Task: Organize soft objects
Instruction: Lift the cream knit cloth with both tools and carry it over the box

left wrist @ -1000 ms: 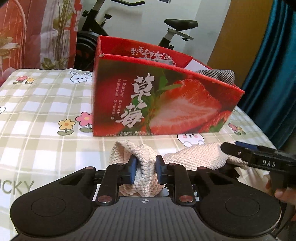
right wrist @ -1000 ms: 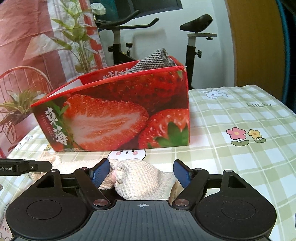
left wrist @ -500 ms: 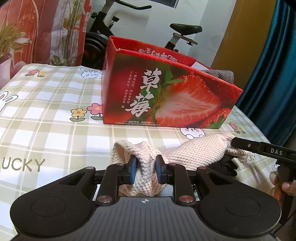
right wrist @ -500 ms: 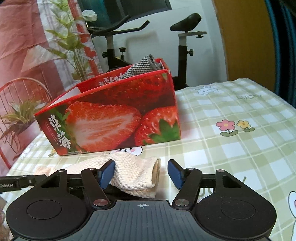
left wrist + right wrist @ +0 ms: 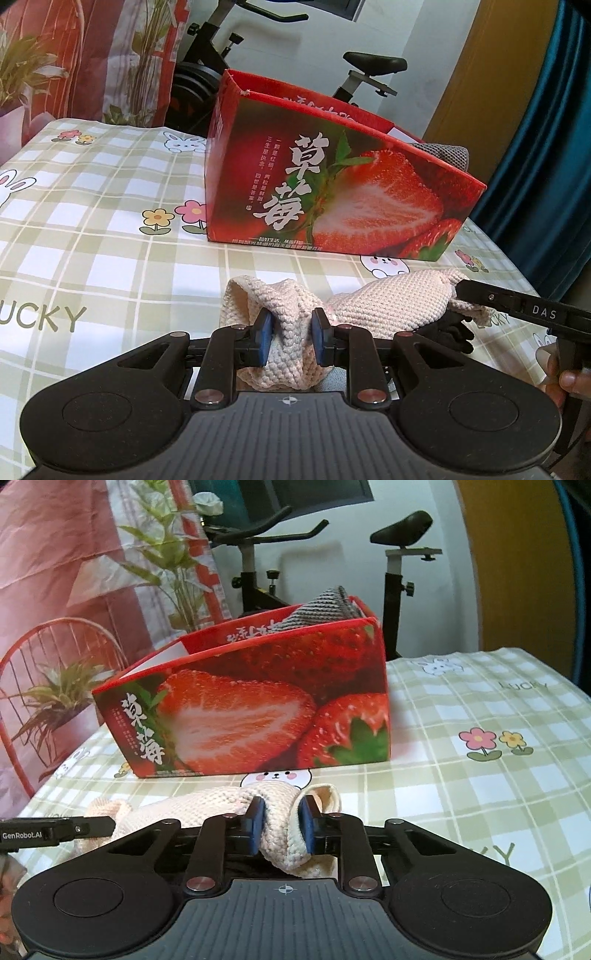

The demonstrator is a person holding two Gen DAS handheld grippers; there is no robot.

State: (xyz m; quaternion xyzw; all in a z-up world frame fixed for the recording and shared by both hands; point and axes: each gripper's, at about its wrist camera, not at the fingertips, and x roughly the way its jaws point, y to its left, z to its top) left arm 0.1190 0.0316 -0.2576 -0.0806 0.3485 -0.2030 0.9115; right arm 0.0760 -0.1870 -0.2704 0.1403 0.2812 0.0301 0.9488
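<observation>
**A:** Why is the cream chunky-knit cloth (image 5: 388,302) held at both ends?

**B:** It looks like a two-handed carry or fold. The left gripper (image 5: 290,338) has its jaws clenched on a bunched end, and the right gripper (image 5: 280,825) has its jaws pinched on the other end, so the limp knit spans between them instead of drooping. It sits low over the green-and-white checked table (image 5: 110,221), just in front of the red strawberry-printed cardboard box (image 5: 332,184).

**A:** So the box is the destination?

**B:** I'd judge so. A grey knitted cloth (image 5: 325,605) already pokes above its rim at the right end, so the cream one probably goes in beside it. Something dark lies under the cream cloth; I can't tell what.

**A:** Any writing?

**B:** The box front carries large white characters "草莓" with smaller lines I can't read. The tablecloth shows "LUCKY", partly cut off. The right tool's side reads "DAS"; the left tool's reads "GenRobot.AI".
</observation>
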